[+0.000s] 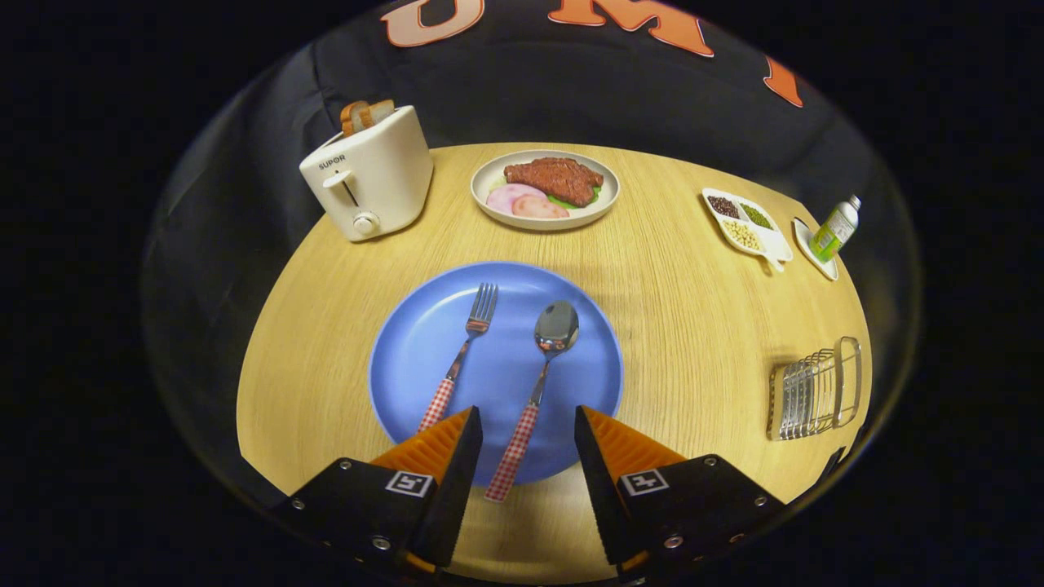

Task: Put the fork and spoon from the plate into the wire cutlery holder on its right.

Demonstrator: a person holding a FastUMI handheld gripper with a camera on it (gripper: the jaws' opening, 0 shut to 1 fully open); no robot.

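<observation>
A blue plate (408, 359) sits on a round wooden worktop (685, 326), carrying a fork (463, 352) and a spoon (540, 383), both with red-and-white checked handles. The fork lies on the plate's left half, tines pointing away; the spoon lies beside it toward the middle, bowl up and away, its handle end reaching past the plate's near rim onto the wood. The two pieces lie apart, not touching.

To the plate's right, well apart from it near the worktop's edge, a wire cutlery holder (814, 391) holds nothing that can be made out. Beyond the blue plate, a pale plate (489, 204) holds a slab of browned meat on green leaves and two pink slices. A white toaster (371, 175) to its left has bread standing in its slots. Farther right, a white divided dish (775, 244) holds dark, green and pale beans in separate compartments, and a small bottle (836, 228) with a green label stands on a little white dish just beside it.

The hand-held gripper (528, 424) hovers at the plate's near rim with its fingers spread wide, gripping nothing. The spoon's handle runs between the fingers without touching either; the fork's handle end lies just at the left finger's tip, contact unclear.
</observation>
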